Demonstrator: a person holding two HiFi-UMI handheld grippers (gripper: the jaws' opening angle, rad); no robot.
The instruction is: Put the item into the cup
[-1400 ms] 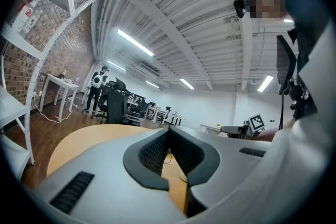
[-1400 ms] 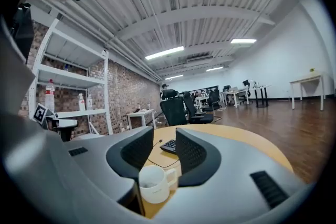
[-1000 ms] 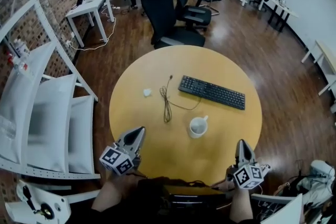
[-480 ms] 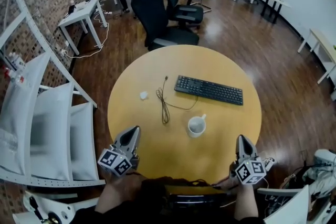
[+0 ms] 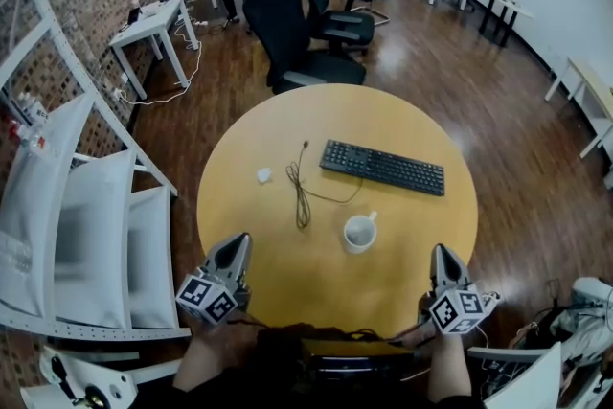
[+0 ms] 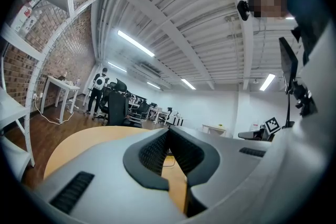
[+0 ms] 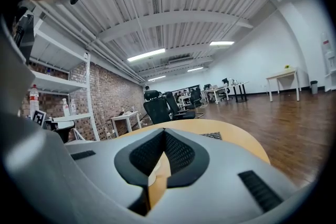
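Note:
A small white item [image 5: 263, 175] lies on the left part of the round yellow table [image 5: 412, 235]. A white cup [image 5: 360, 232] with a handle stands upright right of the table's middle, nearer to me. My left gripper [image 5: 238, 245] hovers over the near left edge, far from the item, its jaws shut and empty. My right gripper [image 5: 442, 255] sits at the near right edge, to the right of the cup, also shut with nothing held. In the left gripper view the left gripper's [image 6: 168, 131] jaws meet at the tip. In the right gripper view the right gripper's [image 7: 164, 131] do too.
A black keyboard [image 5: 383, 168] lies across the far right of the table, and its thin cable [image 5: 303, 192] loops between the item and the cup. White shelving [image 5: 86, 206] stands close on the left. Black office chairs [image 5: 306, 24] stand behind the table.
The head view has shifted a little. Both grippers stay at the near table edge with jaws shut; item and cup have not moved.

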